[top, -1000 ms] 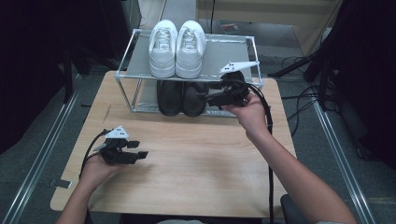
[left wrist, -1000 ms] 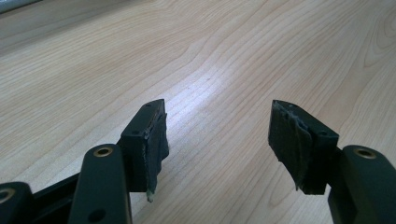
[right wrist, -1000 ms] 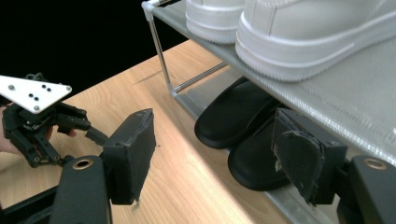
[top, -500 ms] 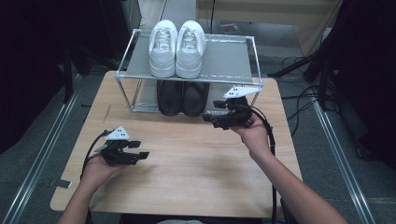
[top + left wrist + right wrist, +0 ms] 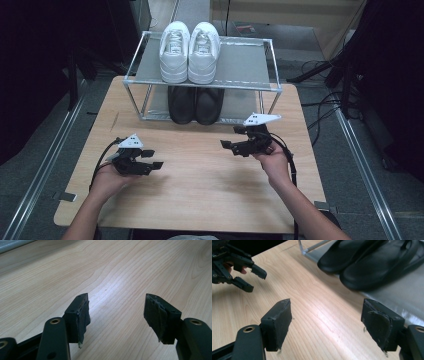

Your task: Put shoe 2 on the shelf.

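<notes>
Dim surroundings, soft overhead glare

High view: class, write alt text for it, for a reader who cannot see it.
A person's hands hold the left gripper and right gripper, both open and empty, over a wooden table. Behind them a metal rack holds white sneakers on top and black shoes below.

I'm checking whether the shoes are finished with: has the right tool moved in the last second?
Yes. In the high view the right tool has drawn back from the rack and black shoes toward the person, open and empty over the table.
</notes>
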A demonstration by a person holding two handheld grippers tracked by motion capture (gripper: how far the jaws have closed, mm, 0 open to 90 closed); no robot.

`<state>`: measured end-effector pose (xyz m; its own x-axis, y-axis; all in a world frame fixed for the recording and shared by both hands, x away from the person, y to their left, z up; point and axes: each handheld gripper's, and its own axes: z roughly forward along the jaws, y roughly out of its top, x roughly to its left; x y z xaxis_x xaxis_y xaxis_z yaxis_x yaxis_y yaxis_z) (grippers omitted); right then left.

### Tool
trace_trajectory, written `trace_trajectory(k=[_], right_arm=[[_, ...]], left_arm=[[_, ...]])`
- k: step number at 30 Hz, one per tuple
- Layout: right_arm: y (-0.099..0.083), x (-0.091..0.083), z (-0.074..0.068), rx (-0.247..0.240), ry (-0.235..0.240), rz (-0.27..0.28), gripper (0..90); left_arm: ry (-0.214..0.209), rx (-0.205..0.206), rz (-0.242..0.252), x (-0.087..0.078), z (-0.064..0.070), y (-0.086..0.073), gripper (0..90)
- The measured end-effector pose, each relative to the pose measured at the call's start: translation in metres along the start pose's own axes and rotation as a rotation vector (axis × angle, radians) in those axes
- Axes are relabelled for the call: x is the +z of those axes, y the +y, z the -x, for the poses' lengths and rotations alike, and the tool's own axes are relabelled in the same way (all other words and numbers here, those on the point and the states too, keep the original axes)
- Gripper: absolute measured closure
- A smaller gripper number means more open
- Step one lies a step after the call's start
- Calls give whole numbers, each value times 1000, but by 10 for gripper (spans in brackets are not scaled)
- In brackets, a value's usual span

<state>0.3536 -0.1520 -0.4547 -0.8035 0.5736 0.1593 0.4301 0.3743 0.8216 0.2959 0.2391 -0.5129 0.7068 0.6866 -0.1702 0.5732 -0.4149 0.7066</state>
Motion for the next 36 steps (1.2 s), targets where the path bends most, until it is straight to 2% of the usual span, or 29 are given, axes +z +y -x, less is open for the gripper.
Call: trace_trajectory(k=[2,6,8,10,16,20,22,26,32,36], right_arm=[[-7,0,3,18,14,-14,252],[-17,0,7,26,9,-40,252],[-23,-1,8,32,11,-45,252],[-28,-1,10,36,10,-49,252],[-40,-2,14,49,-5,-84,252],[-44,-1,15,44,-13,-95,252],[-47,-1,17,64,-3,-98,251],[-50,1,18,65,-13,-125,251],[-51,2,18,79,11,-123,251],[-51,4,19,71,14,-125,250]], left_arm=[[-12,3,-4,2,-1,3,372],[-23,9,-12,7,-1,8,369],[-11,-7,-7,10,0,11,365],[-17,-12,12,12,-1,12,359],[-28,-16,3,17,-1,20,349],[-32,-12,-6,21,0,24,348],[-38,-7,-3,23,0,25,347],[-42,0,-3,25,1,25,344],[-41,0,-7,26,2,25,344],[-37,0,-10,26,1,25,342]])
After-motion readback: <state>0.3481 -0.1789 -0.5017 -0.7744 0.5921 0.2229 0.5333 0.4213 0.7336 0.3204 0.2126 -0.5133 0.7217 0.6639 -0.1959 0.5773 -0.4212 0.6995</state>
